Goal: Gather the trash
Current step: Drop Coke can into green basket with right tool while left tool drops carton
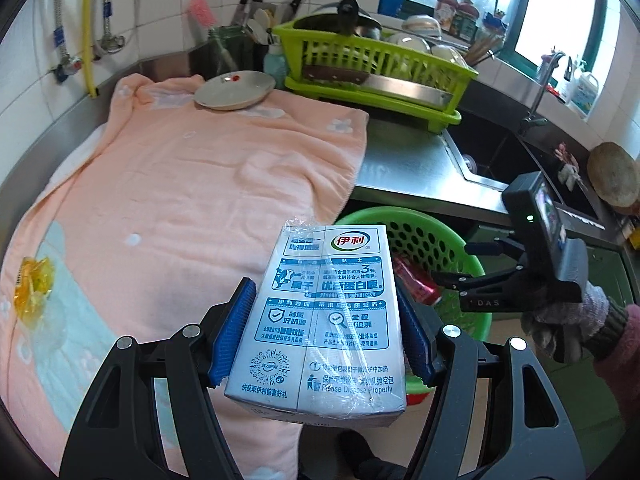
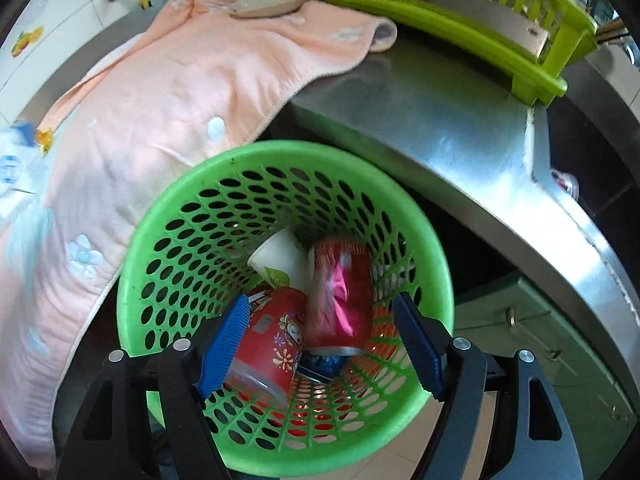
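Note:
My left gripper (image 1: 324,332) is shut on a white and blue milk carton (image 1: 320,320) with a plastic straw wrapper, held above the counter's front edge. Beyond it stands the green perforated trash basket (image 1: 424,236) on the floor. My right gripper (image 2: 320,340) is open and empty, right above the basket (image 2: 168,216). Inside the basket lie a pink and red can (image 2: 340,292), a red printed cup (image 2: 272,332) and a white paper cup (image 2: 280,260). The right gripper also shows in the left wrist view (image 1: 452,276), over the basket. A yellow crumpled wrapper (image 1: 34,284) lies on the pink towel.
A pink towel (image 1: 192,184) covers the steel counter (image 2: 420,116). A plate (image 1: 236,90) lies at its far end. A green dish rack (image 1: 376,68) with a cleaver and bowls stands beside the sink (image 1: 492,152). Cabinet doors (image 2: 540,344) are below the counter.

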Available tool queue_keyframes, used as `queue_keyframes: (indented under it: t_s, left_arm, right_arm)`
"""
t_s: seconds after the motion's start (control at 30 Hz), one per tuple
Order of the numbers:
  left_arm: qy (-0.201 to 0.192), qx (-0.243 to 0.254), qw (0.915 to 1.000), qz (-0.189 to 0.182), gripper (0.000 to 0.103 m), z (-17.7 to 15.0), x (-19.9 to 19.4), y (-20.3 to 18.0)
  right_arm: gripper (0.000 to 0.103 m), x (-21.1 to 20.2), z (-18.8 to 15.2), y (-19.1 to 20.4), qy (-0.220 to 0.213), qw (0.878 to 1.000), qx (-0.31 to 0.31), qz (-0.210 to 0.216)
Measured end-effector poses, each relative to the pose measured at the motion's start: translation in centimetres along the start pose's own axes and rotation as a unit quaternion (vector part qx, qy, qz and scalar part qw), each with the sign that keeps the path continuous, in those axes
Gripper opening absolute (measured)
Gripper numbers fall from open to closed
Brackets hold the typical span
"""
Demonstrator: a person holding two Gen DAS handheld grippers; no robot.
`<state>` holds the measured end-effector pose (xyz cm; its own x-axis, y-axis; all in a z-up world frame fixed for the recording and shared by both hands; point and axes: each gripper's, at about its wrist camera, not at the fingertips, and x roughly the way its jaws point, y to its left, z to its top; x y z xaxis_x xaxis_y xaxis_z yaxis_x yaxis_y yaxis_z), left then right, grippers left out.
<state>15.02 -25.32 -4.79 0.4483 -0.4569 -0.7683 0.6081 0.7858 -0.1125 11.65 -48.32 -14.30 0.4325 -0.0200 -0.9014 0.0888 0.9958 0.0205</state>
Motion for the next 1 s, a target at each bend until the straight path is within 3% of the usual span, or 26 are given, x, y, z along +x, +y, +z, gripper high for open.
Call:
queue_keyframes:
  t_s: [0.6,1.0]
  left_arm:
    - [0.067,-0.012,0.9973,-0.029,0.068,0.1,10.2,-3.5]
    - [0.061,-0.037,0.9966,-0.040,0.075,-0.3,10.1,-2.6]
  right_arm:
    - [0.083,-6.1,-1.3,-0.9,-0.072,0.997,0.013,0.024]
    - [0.083,-6.1,-2.0,-1.3,-0.069,0.997,0.025,0.032]
